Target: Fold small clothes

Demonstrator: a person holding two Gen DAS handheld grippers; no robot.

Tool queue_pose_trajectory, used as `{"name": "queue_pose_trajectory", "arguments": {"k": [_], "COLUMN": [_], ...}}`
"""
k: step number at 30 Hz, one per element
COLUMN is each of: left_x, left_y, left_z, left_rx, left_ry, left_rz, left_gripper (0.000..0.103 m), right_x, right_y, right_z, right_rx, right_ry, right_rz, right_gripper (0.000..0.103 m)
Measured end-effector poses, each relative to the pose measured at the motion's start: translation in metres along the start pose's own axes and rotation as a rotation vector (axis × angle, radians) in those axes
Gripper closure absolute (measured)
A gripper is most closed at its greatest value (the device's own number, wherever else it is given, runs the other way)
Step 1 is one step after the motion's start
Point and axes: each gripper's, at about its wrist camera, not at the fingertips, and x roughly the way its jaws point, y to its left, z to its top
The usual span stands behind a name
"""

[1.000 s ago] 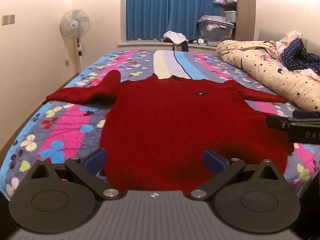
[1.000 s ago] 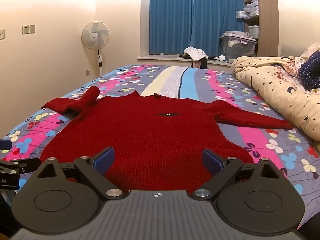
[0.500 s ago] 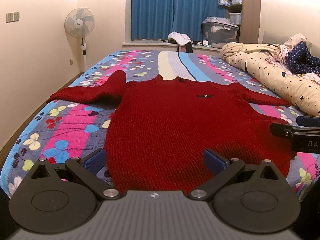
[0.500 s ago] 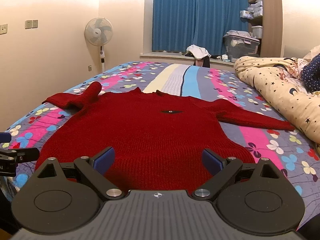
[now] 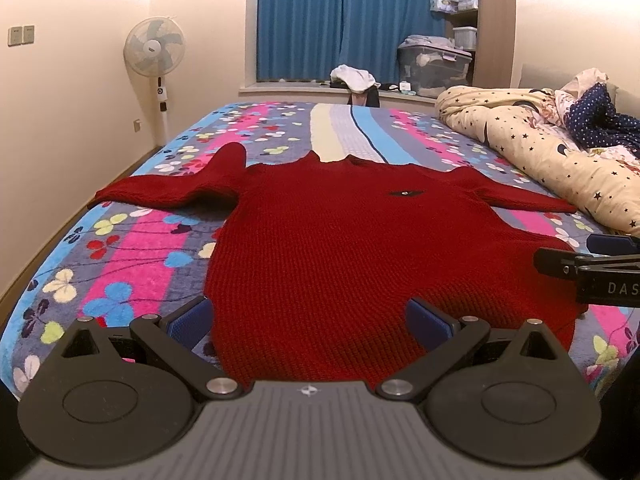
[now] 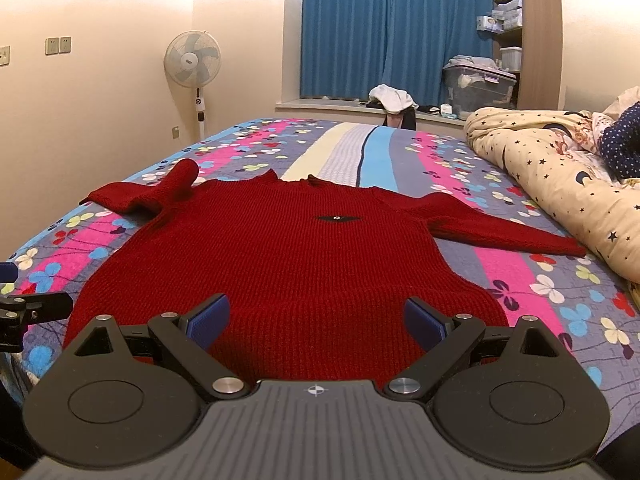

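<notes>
A red knit sweater point(image 5: 344, 240) point(image 6: 288, 260) lies flat on the bed, hem toward me and collar away. Its left sleeve point(image 5: 168, 188) is bent back on itself; the right sleeve point(image 6: 504, 228) stretches straight out. My left gripper point(image 5: 310, 322) hovers open over the hem's left part, nothing between its blue pads. My right gripper point(image 6: 316, 320) stands open over the hem's right part, also holding nothing. Each gripper shows at the edge of the other's view: the right gripper point(image 5: 592, 268) at the right, the left gripper point(image 6: 24, 312) at the left.
The bed point(image 5: 120, 248) has a colourful flowered cover. A rolled star-patterned quilt point(image 5: 540, 160) and dark dotted clothing point(image 5: 600, 124) lie along its right side. A standing fan point(image 5: 155, 56) is by the left wall. Blue curtains, a storage box point(image 5: 434, 66) and shelves are beyond.
Both grippers have risen and drawn back slightly, so the sweater sits a little lower and farther in both views. Both stay open. The sweater has not moved.
</notes>
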Motion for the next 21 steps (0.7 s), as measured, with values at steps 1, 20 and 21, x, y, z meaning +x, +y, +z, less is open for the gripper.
{"name": "queue_pose_trajectory", "arguments": {"k": [1, 20, 21], "left_x": [0.0, 0.024, 0.029], "left_y": [0.0, 0.047, 0.058], "left_z": [0.0, 0.006, 0.006], "left_rx": [0.0, -0.169, -0.214], "left_ry": [-0.001, 0.151, 0.177], "left_rz": [-0.001, 0.028, 0.036], "left_gripper": [0.0, 0.059, 0.059], "right_x": [0.0, 0.018, 0.025], "right_y": [0.0, -0.066, -0.085], "right_z": [0.0, 0.016, 0.019], "right_rx": [-0.001, 0.19, 0.238], "right_ry": [0.001, 0.028, 0.051], "right_rz": [0.0, -0.123, -0.16], "right_gripper": [0.009, 0.054, 0.054]}}
